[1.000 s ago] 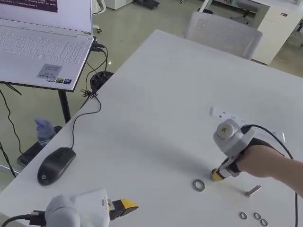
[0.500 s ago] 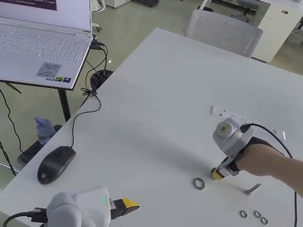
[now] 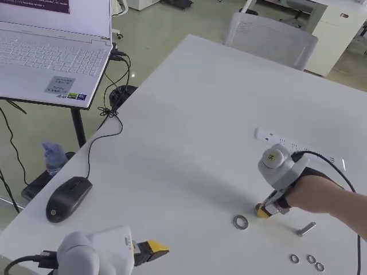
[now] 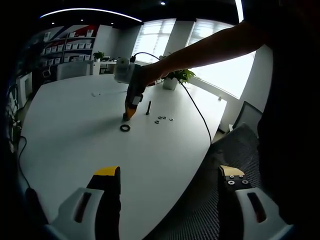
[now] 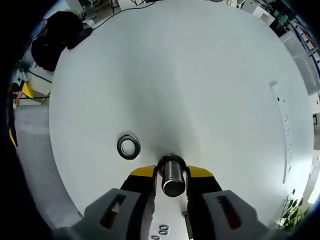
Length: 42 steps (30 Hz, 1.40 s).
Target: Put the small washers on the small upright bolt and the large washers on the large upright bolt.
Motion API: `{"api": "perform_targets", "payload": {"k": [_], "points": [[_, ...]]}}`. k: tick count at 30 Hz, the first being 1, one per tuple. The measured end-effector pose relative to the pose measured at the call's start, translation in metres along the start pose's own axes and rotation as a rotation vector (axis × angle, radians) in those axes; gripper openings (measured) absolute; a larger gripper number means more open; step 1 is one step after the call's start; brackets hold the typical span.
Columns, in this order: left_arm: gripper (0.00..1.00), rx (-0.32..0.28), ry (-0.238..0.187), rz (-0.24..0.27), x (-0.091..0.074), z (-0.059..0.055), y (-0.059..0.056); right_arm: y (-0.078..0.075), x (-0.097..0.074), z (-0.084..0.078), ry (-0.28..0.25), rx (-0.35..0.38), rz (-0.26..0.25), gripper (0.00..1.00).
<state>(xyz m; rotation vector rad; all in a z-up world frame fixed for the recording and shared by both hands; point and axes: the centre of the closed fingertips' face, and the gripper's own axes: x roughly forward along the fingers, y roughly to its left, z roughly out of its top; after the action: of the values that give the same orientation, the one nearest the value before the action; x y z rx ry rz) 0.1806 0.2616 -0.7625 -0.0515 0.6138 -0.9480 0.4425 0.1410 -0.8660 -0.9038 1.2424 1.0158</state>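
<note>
Laptop (image 3: 51,51): open on a stand, upper left of the head view, off the desk (image 3: 200,109).
Mouse (image 3: 67,199): dark, on the desk's left corner, its cable running up toward the laptop.
Left claw (image 3: 150,248): released, jaws spread wide with nothing between them, at the lower left of the head view over the desk's near edge.
Large washer (image 3: 241,223): flat on the desk, lower middle, just left of the right claw's tips and apart from them.
Right claw (image 3: 264,211): clenched on the large bolt (image 5: 172,181), pointed down at the desk; the bolt showed end-on between the yellow tips.
Small bolt (image 3: 306,230): looked to lie on its side, just right of the right claw.
Small washers (image 3: 311,260): three in a loose cluster, lower right, near the small bolt.
</note>
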Motion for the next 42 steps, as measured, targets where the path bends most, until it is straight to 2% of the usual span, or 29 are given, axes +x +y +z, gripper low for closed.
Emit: {"api": "perform_targets", "payload": {"k": [2,4,6,16,26,34,42], "points": [[0.79,-0.002,-0.001,-0.001,0.000,0.000,0.000,0.001,0.000,0.000,-0.001,0.001,0.001,0.25],[0.79,-0.001,0.000,-0.002,0.000,-0.001,-0.001,0.004,0.001,-0.001,-0.002,0.007,0.019,0.31],[0.79,-0.002,0.000,-0.003,0.001,-0.001,-0.001,0.004,0.002,-0.001,-0.010,-0.006,0.008,0.37],[0.79,0.001,-0.004,-0.002,0.000,0.001,-0.002,0.002,-0.006,0.003,-0.036,0.012,0.006,0.36],[0.79,0.000,0.001,-0.005,0.001,0.000,-0.006,0.001,-0.012,0.002,-0.036,0.013,0.004,0.35],[0.79,0.006,-0.001,-0.010,0.001,0.001,-0.009,-0.001,-0.027,0.002,-0.044,0.016,0.002,0.35],[0.79,0.021,-0.011,-0.011,-0.001,0.008,-0.009,-0.003,-0.040,0.003,-0.058,0.025,-0.004,0.35]]}}
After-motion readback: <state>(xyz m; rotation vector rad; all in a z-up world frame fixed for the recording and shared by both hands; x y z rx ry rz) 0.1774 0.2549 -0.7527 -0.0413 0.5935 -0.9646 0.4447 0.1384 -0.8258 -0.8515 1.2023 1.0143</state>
